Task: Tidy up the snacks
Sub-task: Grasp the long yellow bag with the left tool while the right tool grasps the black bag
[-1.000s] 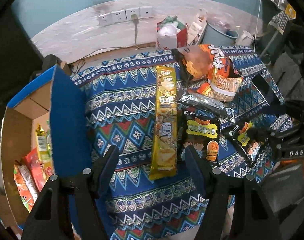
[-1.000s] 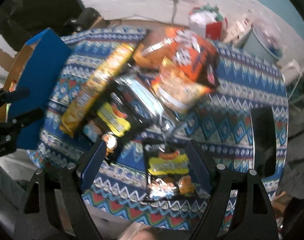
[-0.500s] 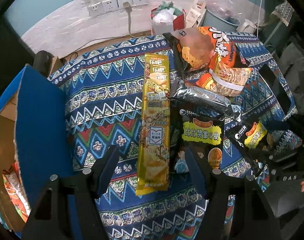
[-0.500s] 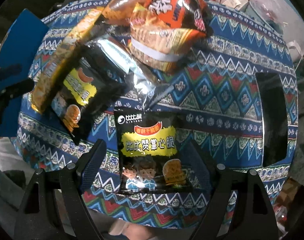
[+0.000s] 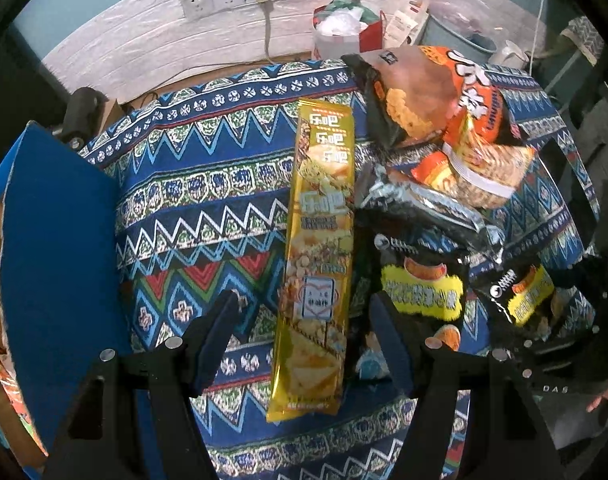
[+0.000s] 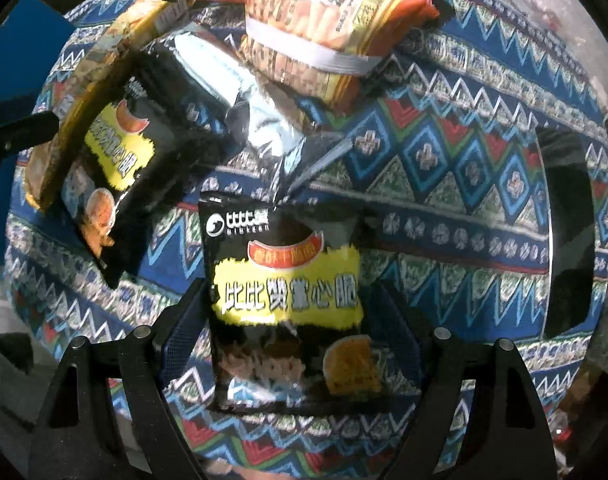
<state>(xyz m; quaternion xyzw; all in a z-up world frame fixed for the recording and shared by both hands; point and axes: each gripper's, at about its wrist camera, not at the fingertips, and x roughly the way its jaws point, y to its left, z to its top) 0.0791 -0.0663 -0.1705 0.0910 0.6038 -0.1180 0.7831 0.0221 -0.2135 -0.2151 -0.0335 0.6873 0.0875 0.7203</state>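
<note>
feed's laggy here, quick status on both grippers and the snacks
Left gripper open, straddling long yellow packet. Right gripper open around black snack bag, not gripped. Other snacks piled behind; nothing blocking.

A long, narrow yellow foil snack packet point(image 5: 319, 256) lies flat and lengthwise on the patterned cloth. Just to its right a black crinkly packet with a yellow label point(image 5: 418, 292) lies flat, its left edge touching or tucked under the yellow one. A second identical black packet point(image 6: 288, 304) lies apart, nearer the table edge, face up. Beyond them a silver-and-black foil pack point(image 5: 428, 204) lies slantwise, and on its far end rests a heap of two orange crisp bags point(image 5: 460, 128), puffed and tilted.
</note>
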